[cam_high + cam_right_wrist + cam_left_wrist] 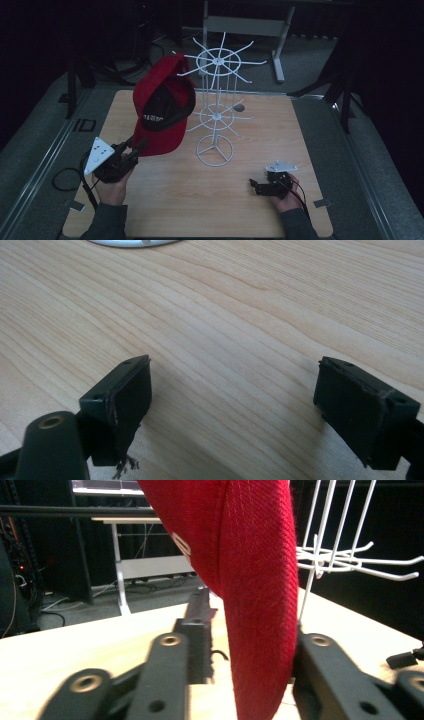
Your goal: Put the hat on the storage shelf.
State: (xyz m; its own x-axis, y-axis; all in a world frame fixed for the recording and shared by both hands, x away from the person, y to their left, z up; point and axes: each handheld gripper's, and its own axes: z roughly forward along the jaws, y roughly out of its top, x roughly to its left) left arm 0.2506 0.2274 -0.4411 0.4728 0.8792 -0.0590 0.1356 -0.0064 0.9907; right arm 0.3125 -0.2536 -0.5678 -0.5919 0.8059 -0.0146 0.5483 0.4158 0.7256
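The left gripper (134, 150) is clamped on the brim of a red cap (165, 107), holding it up beside the white wire rack (216, 112); white lettering inside the cap is too blurred to read. The right gripper (256, 186) rests on the wooden table (175, 200), its jaws wide apart with nothing between them.

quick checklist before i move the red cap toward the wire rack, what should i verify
1. Left gripper jaws clamped on the red cap brim: ok.
2. Cap lifted off the wooden table: ok.
3. Cap hung on a hook of the white wire rack: not ok, it sits beside the upper hooks.
4. Which hook is nearest the cap: cannot tell.
5. Right gripper open, low over the table, away from the rack: ok.
6. Rack base flat on the table: ok.
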